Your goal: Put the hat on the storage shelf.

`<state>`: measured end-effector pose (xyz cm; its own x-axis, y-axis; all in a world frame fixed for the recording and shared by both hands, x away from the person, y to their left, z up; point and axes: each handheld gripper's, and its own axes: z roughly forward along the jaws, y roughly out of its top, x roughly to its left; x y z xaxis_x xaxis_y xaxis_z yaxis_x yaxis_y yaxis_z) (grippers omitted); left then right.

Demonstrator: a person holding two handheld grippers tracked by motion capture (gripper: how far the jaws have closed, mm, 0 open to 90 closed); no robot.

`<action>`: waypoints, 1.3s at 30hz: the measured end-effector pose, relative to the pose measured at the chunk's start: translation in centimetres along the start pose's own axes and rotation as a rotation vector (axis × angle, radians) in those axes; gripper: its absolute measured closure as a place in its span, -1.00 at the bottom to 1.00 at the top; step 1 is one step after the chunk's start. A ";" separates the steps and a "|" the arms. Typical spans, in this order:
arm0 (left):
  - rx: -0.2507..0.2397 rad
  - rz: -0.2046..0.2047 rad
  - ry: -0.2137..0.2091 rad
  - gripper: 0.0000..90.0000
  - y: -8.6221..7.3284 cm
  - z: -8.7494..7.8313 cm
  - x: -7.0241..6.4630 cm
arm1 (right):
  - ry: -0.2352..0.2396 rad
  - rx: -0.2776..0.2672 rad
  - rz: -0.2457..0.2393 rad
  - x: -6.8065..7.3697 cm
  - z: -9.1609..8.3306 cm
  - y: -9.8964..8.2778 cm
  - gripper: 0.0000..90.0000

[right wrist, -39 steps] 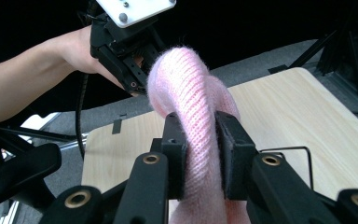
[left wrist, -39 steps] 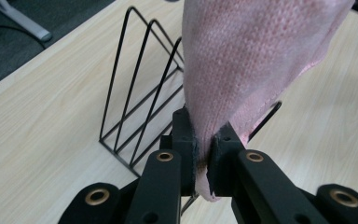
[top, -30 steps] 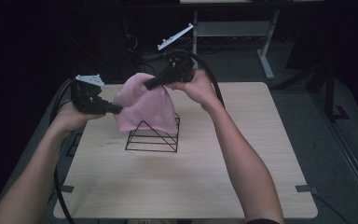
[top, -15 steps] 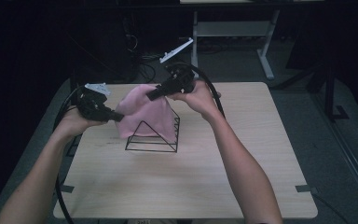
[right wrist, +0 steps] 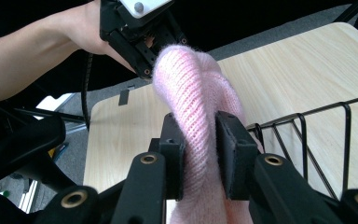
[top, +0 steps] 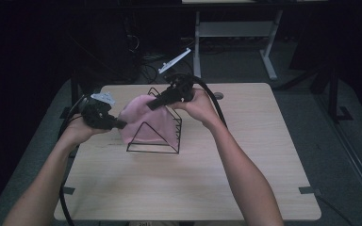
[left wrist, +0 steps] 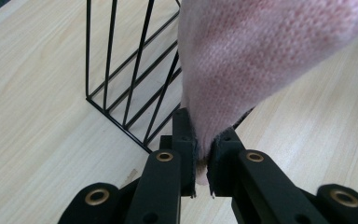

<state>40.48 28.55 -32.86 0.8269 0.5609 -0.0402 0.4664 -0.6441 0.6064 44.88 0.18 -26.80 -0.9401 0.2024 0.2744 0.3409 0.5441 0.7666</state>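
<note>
A pink knitted cloth (top: 143,117) is draped over a black wire rack (top: 162,136) of triangular shape on the wooden table (top: 245,155). My left gripper (top: 122,125) is shut on the cloth's left edge; in the left gripper view its jaws pinch the pink cloth (left wrist: 242,65) beside the wire rack (left wrist: 130,88). My right gripper (top: 152,104) is shut on the cloth's upper part from the right. In the right gripper view its jaws clamp a thick fold of pink cloth (right wrist: 196,112), with the left gripper (right wrist: 145,70) and its hand beyond and the rack's wires (right wrist: 307,135) at the right.
The rack stands at the table's middle-left. Cables trail from both grippers over the table's left edge and behind the rack. A white desk frame (top: 235,33) stands on the dark floor behind the table. Strips of tape (top: 308,190) mark the table's edges.
Both grippers have come down with the pink cloth, which now sits lower over the wire rack. The left gripper has stayed at the cloth's left edge.
</note>
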 end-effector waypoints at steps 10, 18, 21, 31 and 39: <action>0.030 0.012 0.014 0.84 -0.5 1.0 0.0 | 0.012 0.016 0.022 -0.4 0.8 -1.0 0.60; 0.061 0.015 0.006 0.83 -1.2 1.9 0.0 | 0.030 0.035 0.026 -0.4 1.8 -1.5 0.58; 0.069 0.010 0.013 0.83 -1.4 2.3 -0.1 | 0.033 0.039 0.032 -0.5 2.0 -1.8 0.57; 0.111 0.011 0.016 0.83 -1.8 3.5 0.0 | 0.052 0.066 0.056 -0.7 2.6 -2.9 0.52; 0.145 0.021 0.035 0.84 -2.0 3.9 0.0 | 0.054 0.049 0.055 -0.8 2.8 -3.5 0.49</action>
<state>40.77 27.76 -37.18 0.8267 0.5626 0.0003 0.4918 -0.7229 0.4853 44.47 0.40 -31.31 -0.9184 0.1893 0.3473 0.3906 0.5729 0.7206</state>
